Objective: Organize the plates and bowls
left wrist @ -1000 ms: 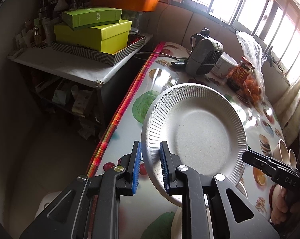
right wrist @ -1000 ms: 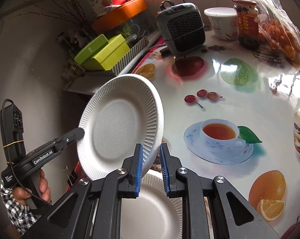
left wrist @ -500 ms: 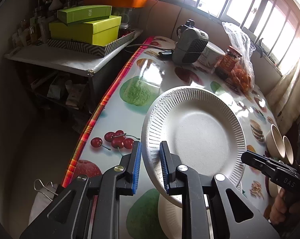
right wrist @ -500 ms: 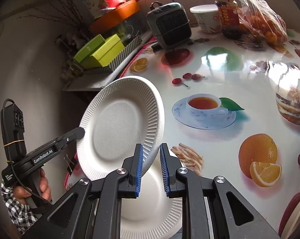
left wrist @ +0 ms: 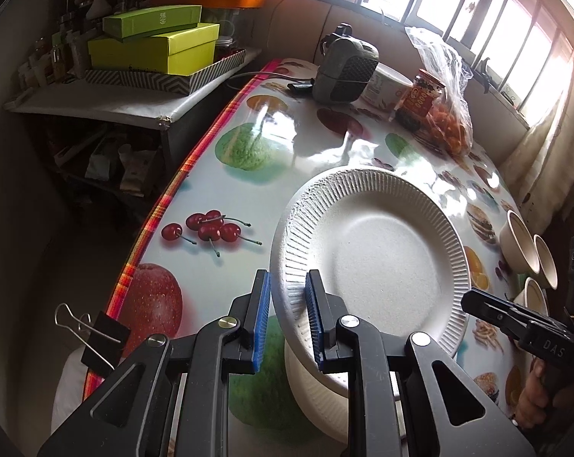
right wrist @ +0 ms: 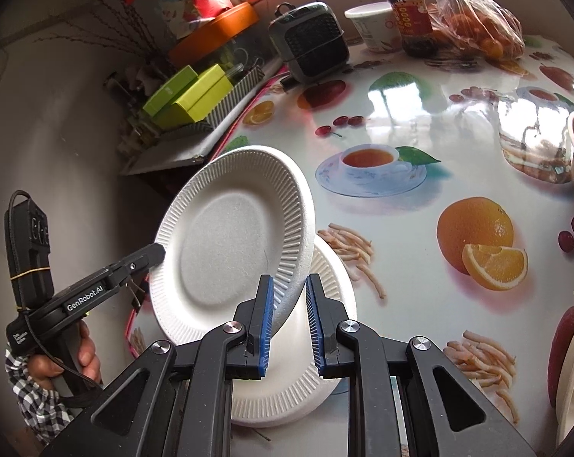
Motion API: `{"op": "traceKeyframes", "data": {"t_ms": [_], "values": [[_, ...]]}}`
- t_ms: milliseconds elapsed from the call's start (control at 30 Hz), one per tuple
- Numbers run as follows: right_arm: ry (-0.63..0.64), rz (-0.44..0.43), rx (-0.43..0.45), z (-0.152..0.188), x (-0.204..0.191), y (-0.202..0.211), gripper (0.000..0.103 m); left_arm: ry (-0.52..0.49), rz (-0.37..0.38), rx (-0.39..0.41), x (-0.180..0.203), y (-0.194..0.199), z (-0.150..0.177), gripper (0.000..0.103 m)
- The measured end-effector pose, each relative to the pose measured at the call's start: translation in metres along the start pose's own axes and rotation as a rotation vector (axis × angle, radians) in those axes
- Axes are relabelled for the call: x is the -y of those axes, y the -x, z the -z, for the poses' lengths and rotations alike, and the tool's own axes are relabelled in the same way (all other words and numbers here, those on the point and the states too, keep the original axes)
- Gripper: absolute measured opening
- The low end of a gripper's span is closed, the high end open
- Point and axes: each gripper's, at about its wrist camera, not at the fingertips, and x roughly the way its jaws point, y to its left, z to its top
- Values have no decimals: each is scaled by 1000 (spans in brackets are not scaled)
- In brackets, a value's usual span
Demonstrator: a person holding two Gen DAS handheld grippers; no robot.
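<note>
Two white paper plates show: one tilted plate (left wrist: 378,255) held up in the air, and one flat plate (right wrist: 309,327) lying on the desk (right wrist: 420,122) under it. Three cream bowls (left wrist: 519,240) stand together at the desk's right side. Two green boxes (left wrist: 153,42) are stacked on a side shelf. One grey heater (left wrist: 344,68), one white tub (right wrist: 374,26), one jar (right wrist: 412,19), one bag of oranges (right wrist: 473,19) and one binder clip (left wrist: 96,335) complete the count.

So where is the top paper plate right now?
The top paper plate is tilted in the air above the plate stack near the table's left edge, its rim between the left gripper and right gripper fingers.
</note>
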Motion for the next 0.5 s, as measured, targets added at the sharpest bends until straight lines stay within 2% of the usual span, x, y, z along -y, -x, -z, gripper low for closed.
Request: {"op": "traceKeyframes", "data": {"t_ms": [500], "values": [[-37,13,-7,32,11,8,18,-18,12,-36,10,-2,27,20]]}}
